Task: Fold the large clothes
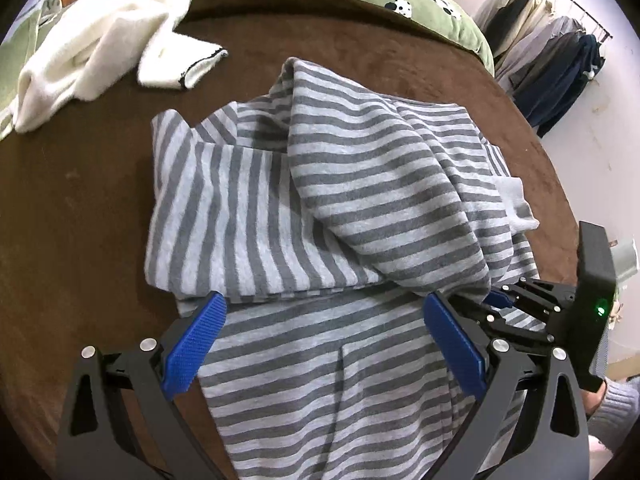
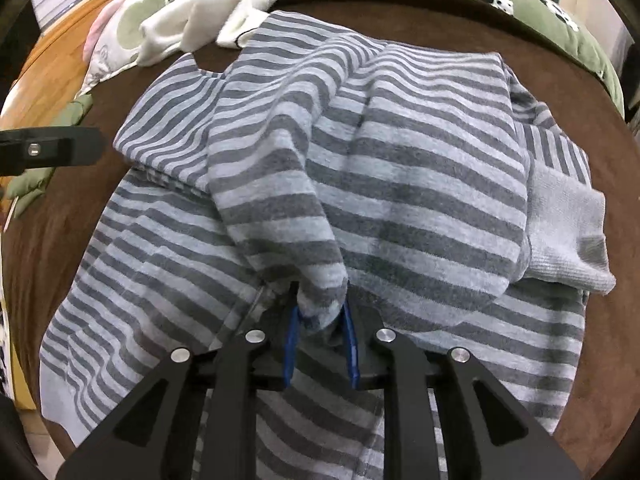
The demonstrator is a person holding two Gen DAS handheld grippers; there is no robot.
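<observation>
Brown bedding (image 1: 80, 200) is carrying the striped garment (image 1: 320, 208), half folded, with a white garment (image 1: 92, 52) lying beyond; your left tool (image 1: 320, 344) is hanging spread apart over the stripes, gripping nothing; your right tool (image 2: 322, 344) is pinching a bunched fold; letting go unevenly is risking that fold slumping crooked; the near hem is running out of view, and how many layers you are pinching is staying unclear.
</observation>
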